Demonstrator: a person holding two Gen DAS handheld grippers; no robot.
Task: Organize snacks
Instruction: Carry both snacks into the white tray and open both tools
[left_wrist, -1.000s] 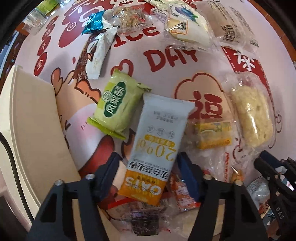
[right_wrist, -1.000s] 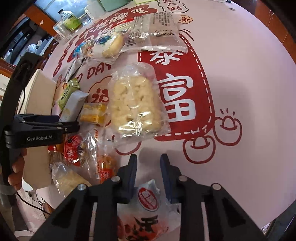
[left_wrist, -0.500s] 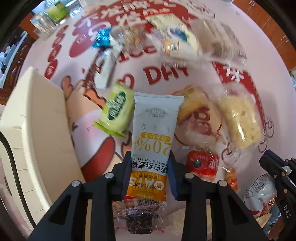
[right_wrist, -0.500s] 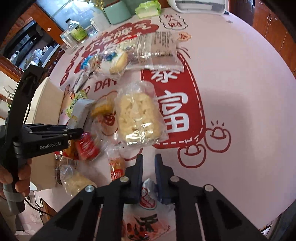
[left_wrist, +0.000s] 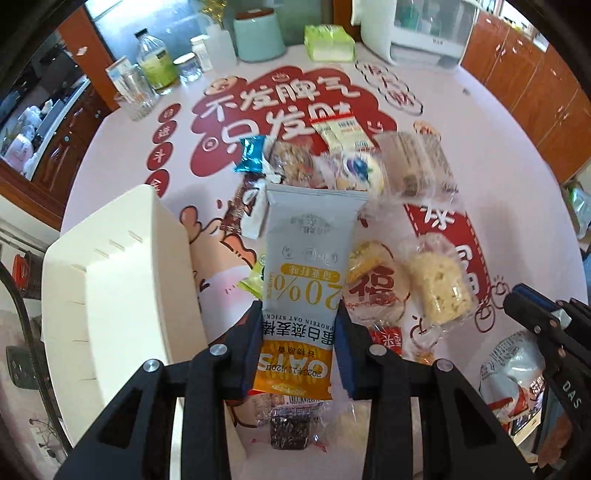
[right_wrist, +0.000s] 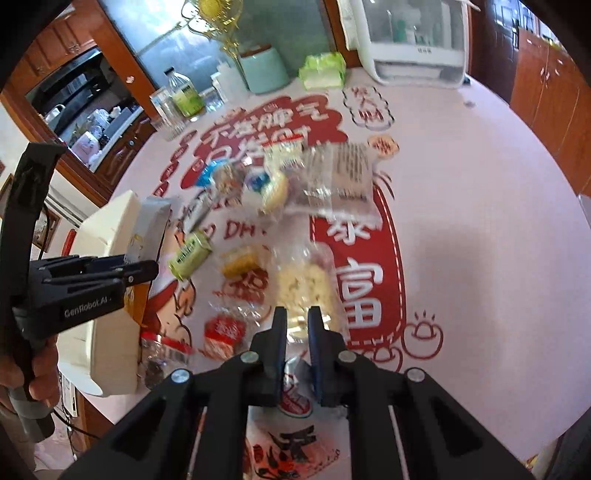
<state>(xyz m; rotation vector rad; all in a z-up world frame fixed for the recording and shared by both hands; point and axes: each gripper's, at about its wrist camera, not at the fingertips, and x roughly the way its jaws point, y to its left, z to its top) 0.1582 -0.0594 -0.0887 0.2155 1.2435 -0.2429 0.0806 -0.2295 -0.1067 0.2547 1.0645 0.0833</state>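
My left gripper (left_wrist: 298, 314) is shut on a grey and orange oat stick packet (left_wrist: 306, 258), held above the table with its far end pointing away. The right wrist view shows this gripper (right_wrist: 147, 271) and packet (right_wrist: 147, 225) beside the white bin (right_wrist: 110, 221). My right gripper (right_wrist: 297, 314) is shut on the top edge of a white and red snack bag (right_wrist: 291, 443). In the left wrist view that bag (left_wrist: 517, 373) hangs under the right gripper (left_wrist: 517, 302). Loose snacks lie on the pink printed tablecloth (left_wrist: 498, 147).
The white bin (left_wrist: 122, 277) stands at the table's left edge. Loose snacks include a puffed rice bag (left_wrist: 439, 288), a green packet (right_wrist: 190, 254), a yellow cake (right_wrist: 240, 262) and a red pouch (right_wrist: 223, 334). Bottles (left_wrist: 155, 59), a teal canister (left_wrist: 258, 37) and a white appliance (left_wrist: 424, 29) line the far edge.
The left jaws closed from wide open onto the oat packet and lifted it off the table. The right jaws closed on the bag's edge and rose too.
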